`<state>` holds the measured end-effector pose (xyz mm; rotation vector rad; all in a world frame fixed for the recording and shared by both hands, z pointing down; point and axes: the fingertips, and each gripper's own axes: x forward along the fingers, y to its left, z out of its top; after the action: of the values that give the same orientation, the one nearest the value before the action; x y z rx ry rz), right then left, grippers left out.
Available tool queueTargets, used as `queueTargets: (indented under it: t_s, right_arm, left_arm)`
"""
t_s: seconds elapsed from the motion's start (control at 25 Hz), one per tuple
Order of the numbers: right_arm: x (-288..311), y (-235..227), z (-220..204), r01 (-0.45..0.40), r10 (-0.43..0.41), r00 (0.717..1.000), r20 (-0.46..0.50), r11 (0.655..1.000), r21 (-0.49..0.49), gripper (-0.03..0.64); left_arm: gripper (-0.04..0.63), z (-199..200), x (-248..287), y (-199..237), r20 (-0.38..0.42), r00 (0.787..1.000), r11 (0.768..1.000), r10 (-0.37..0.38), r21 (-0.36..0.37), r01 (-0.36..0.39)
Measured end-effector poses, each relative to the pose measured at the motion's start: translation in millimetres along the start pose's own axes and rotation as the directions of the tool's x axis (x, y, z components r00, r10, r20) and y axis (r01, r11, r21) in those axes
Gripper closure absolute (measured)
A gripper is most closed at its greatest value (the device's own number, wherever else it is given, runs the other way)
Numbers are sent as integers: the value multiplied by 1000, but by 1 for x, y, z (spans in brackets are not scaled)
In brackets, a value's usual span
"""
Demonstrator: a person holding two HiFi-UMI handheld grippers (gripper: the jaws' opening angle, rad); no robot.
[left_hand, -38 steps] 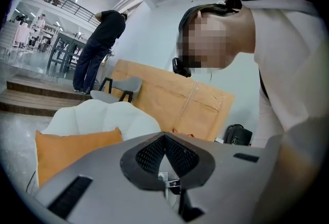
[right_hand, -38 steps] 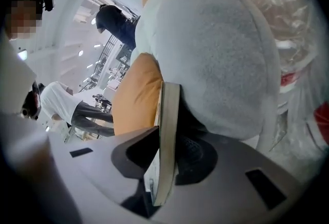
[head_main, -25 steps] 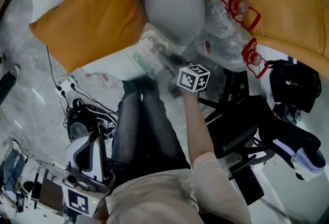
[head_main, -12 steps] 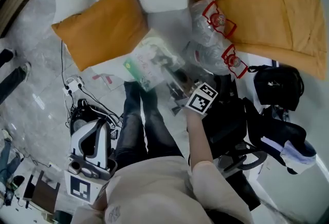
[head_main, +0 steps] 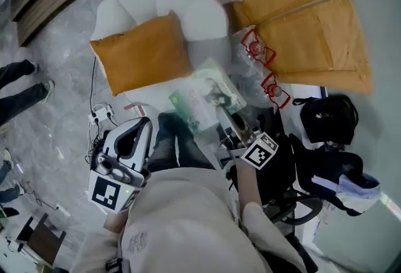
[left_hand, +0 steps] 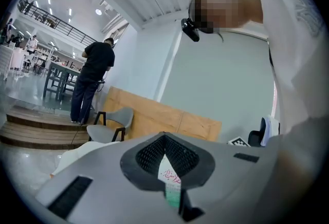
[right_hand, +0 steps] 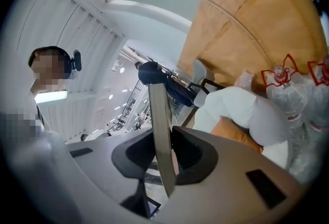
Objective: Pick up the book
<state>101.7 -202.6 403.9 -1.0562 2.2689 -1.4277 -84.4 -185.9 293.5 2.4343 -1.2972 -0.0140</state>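
The book (head_main: 207,99), in a glossy cover with green and white print, hangs in the air in front of the person's legs. My right gripper (head_main: 227,118) is shut on its lower edge. In the right gripper view the book (right_hand: 160,130) stands edge-on between the pads of the right gripper (right_hand: 165,164). The jaws have just been opening slightly, with the book still pinched between them. My left gripper (head_main: 141,128) is raised at the left, shut and holding nothing. A sliver of the book (left_hand: 171,183) shows through the narrow slit of the left gripper (left_hand: 167,166).
An orange cushion (head_main: 141,56) leans on a white seat (head_main: 169,2). A large orange beanbag (head_main: 294,15) and wrapped water bottles (head_main: 260,68) lie at the back right. A black bag (head_main: 326,118) sits right, cables (head_main: 100,115) left. A bystander (left_hand: 92,79) stands far off.
Both grippers have risen. The right one has lifted the book up and away from the cushions. The left gripper has come up beside the person's legs.
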Motion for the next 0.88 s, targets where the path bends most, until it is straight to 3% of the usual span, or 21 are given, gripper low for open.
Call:
queueTargets:
  t_s: [0.2,0.36,0.68,0.88]
  right_arm:
    - [-16,31,12,9,-10,1000,19,999,54,528]
    - [-38,44,25,10,-16,998,61,994,106,528]
    - [-43,72,39,62,-65,991,120,998,28,525]
    - [-49,87,42,33,-47,984,171,996,80,525]
  left_arm:
    - [586,6,-9,-3,-4,1000,999,12,-36,-12]
    - [586,10,-13,-16,-15,1000,1000,16,-14,-17]
    - [586,27,-20,2,25,999,999,36,6,-36]
    - [586,48,-21,-3,67,998,999,1,41,-4]
